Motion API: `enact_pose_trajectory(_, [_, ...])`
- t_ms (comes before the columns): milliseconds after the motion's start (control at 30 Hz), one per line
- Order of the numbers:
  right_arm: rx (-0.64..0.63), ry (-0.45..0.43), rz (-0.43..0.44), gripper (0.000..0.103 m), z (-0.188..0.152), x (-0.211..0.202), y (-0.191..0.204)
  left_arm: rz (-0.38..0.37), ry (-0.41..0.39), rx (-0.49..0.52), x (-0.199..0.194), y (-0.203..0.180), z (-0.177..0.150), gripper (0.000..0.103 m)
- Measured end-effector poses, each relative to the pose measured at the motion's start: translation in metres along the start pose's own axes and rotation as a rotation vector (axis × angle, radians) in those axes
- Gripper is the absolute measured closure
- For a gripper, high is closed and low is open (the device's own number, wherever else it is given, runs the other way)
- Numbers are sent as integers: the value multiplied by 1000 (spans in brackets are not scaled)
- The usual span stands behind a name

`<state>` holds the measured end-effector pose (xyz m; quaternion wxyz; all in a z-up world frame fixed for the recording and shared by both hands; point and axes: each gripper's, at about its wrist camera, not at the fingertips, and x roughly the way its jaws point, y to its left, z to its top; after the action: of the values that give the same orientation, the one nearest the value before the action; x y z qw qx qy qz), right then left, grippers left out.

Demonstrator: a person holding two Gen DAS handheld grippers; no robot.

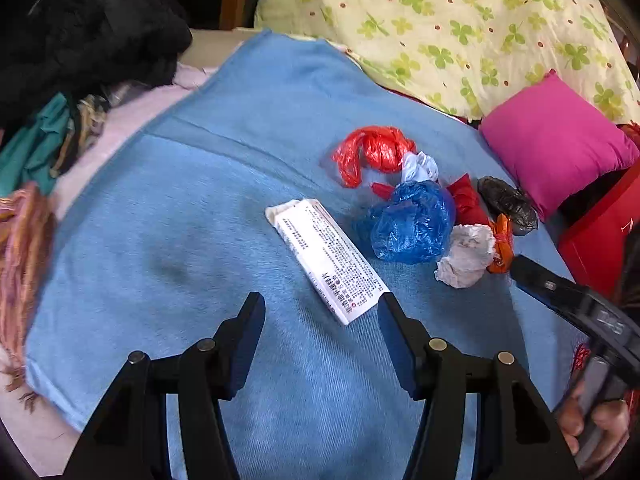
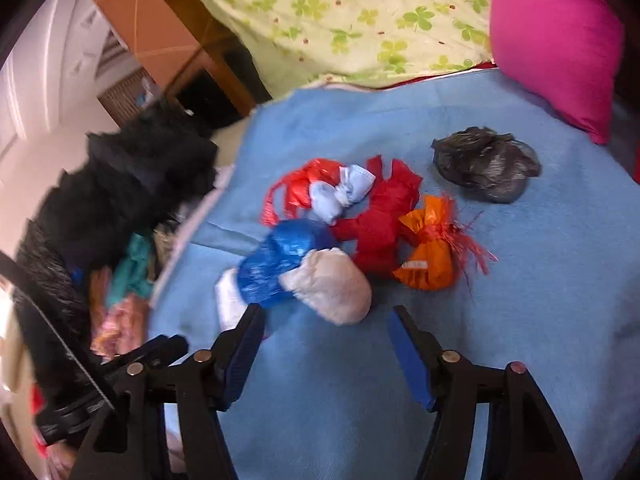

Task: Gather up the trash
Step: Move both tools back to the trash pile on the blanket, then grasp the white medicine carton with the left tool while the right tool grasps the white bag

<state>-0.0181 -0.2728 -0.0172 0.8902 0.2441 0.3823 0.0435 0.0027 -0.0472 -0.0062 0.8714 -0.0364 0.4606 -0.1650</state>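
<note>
Knotted trash bags (image 2: 352, 232) lie bunched on the blue blanket (image 2: 540, 320) just ahead of the right gripper (image 2: 326, 344), jaws apart, empty; a white carton (image 1: 326, 258) lies just ahead of the left gripper (image 1: 320, 334), likewise parted, empty; pink pillow (image 1: 556, 140) beyond, dark clothes (image 1: 88, 36) far left.

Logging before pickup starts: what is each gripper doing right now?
Left gripper: open, holding nothing.
Right gripper: open, holding nothing.
</note>
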Motion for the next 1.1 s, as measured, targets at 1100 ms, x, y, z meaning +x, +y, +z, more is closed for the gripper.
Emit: enact_pose_trajectory(1100, [16,-99,18,72,-7,-68,11,-93,77,-8,39,16,7,82])
